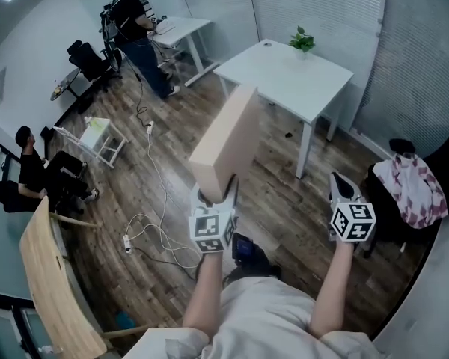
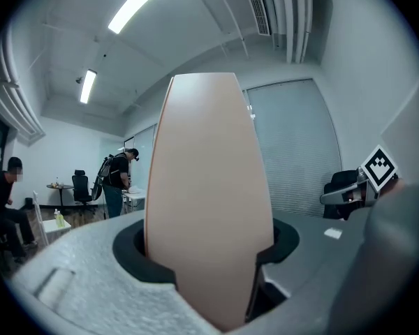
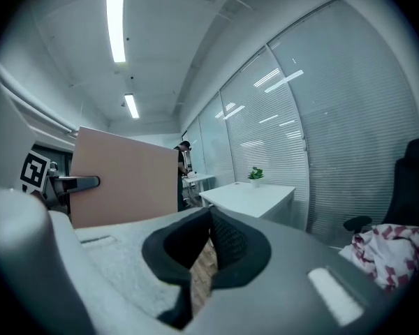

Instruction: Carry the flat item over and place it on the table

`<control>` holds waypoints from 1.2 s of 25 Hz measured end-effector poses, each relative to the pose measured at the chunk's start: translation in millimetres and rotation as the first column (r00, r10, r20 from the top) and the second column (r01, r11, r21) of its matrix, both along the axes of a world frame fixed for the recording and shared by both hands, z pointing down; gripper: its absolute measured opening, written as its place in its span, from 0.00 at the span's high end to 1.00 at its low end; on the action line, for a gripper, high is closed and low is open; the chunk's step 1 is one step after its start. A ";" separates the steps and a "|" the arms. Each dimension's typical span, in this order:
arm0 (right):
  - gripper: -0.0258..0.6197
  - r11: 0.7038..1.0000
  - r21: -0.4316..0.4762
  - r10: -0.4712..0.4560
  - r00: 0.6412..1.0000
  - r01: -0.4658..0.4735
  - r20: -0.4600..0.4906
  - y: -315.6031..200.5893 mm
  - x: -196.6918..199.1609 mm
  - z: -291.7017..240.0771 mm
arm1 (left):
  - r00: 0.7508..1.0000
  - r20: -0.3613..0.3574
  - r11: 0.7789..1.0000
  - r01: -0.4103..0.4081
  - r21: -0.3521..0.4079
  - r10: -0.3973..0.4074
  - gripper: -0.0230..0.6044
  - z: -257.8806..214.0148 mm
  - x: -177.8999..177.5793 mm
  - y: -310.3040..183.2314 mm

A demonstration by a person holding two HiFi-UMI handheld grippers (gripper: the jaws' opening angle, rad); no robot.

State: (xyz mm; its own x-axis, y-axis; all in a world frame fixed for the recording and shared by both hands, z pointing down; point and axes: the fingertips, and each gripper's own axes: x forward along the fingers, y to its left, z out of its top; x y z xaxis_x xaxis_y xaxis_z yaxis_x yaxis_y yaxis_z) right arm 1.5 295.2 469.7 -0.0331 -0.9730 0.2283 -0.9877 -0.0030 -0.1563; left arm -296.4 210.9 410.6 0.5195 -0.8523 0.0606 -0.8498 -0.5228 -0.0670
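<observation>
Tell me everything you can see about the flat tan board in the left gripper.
The flat board is a plain pale tan slab, cardboard-like, with no print visible. It stands on edge, leaning forward, its lower end clamped between the jaws of the left gripper, the only thing touching it. It hangs in the air over the wood floor, short of the white table. Its broad face looks smooth and rectangular.

In left hand-held gripper point(image 1: 215, 197), flat board point(image 1: 228, 137); table point(image 1: 284, 77) ahead
</observation>
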 end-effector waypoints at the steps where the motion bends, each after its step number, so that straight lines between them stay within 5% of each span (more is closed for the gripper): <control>1: 0.96 1.000 0.000 0.010 1.000 -0.010 0.004 0.1 7.4 1.5 | 1.000 0.005 1.000 -0.003 -0.007 0.003 0.51 3.5 5.1 -2.3; 15: 0.96 0.999 -0.021 0.032 0.999 -0.032 -0.018 -38.6 32.9 5.0 | 0.999 -0.046 0.998 -0.026 -0.050 0.023 0.51 19.6 28.6 -52.2; 30: 0.96 0.999 -0.043 0.007 1.000 -0.006 0.023 -180.0 70.1 15.2 | 0.999 -0.031 0.997 0.018 -0.079 -0.020 0.51 20.0 62.7 -190.0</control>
State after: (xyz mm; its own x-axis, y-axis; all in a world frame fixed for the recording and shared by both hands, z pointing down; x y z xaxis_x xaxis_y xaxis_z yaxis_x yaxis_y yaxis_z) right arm 71.5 115.1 484.9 -0.0327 -0.9627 0.2687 -0.9838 -0.0165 -0.1786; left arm -233.7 20.9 430.6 0.5060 -0.8552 0.1120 -0.8607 -0.5091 0.0008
